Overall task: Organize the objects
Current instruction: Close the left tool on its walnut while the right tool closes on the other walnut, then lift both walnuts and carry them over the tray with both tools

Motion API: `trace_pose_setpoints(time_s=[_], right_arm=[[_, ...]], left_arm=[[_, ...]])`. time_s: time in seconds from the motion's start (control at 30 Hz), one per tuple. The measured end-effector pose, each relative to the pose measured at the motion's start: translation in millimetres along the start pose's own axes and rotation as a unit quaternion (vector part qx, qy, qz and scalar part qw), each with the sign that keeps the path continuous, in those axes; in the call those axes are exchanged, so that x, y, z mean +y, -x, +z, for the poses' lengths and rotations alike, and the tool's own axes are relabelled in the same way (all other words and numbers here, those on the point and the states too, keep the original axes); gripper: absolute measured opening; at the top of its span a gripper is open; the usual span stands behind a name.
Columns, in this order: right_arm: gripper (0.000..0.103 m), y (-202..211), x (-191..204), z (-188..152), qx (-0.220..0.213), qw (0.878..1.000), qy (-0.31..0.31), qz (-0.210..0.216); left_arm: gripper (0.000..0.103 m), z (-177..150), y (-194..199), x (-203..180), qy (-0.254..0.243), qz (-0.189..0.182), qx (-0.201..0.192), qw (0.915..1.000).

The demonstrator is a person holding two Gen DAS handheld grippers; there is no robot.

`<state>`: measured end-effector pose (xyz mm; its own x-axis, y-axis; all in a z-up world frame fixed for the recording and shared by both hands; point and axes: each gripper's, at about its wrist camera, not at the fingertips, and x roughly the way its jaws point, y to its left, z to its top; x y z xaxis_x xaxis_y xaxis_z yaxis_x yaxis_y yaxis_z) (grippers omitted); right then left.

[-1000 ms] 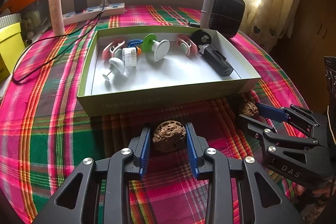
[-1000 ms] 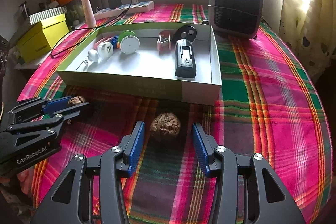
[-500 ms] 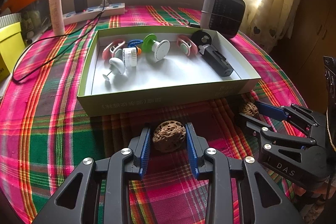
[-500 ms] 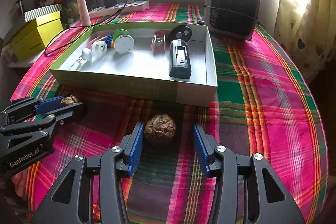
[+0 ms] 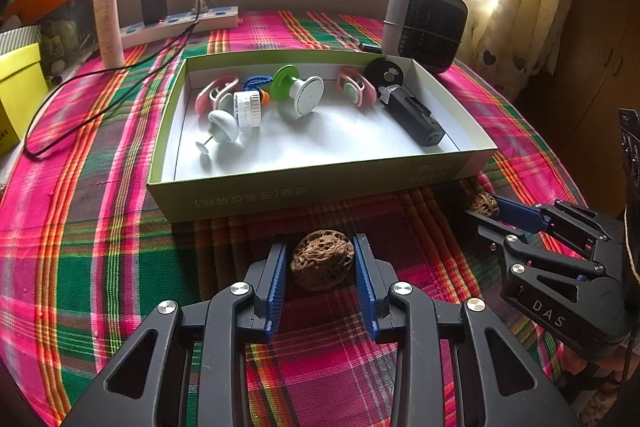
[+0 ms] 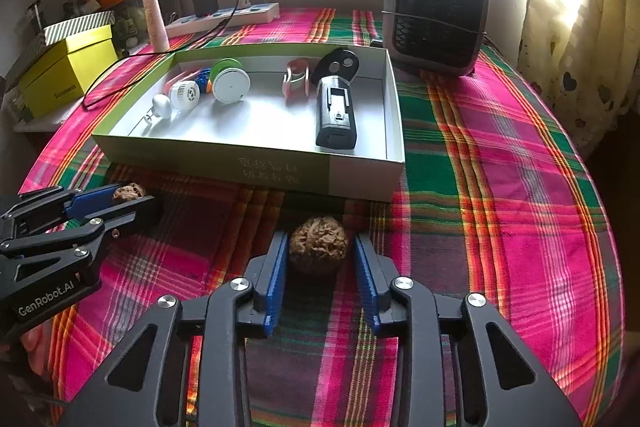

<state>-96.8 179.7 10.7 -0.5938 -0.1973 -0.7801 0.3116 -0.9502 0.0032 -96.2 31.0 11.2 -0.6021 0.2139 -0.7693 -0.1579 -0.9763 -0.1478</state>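
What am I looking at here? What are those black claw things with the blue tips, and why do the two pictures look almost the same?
There is no robot. A person holds a claw-like tool in each hand, and each tool has a camera looking forward along its two fingers. So each picture is one tool's own view of the same table.

The left hand-held gripper has a walnut between its blue pads; both pads look pressed against it. The right hand-held gripper frames a second walnut, with a small gap on one side, so it does not look closed yet. Each tool also shows at the edge of the other's picture.

Behind them on the plaid tablecloth sits a shallow box of small gadgets, then a little fan heater and a power strip.
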Motion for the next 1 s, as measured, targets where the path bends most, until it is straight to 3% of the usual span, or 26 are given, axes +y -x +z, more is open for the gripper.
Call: trace_pose_setpoints(time_s=[1.0], right_arm=[[0.031,6.6,-1.2,2.4,-0.011,1.000,-0.003,0.013]], left_arm=[[0.029,2.0,4.0,-3.3,-0.007,0.007,0.000,1.0000]])
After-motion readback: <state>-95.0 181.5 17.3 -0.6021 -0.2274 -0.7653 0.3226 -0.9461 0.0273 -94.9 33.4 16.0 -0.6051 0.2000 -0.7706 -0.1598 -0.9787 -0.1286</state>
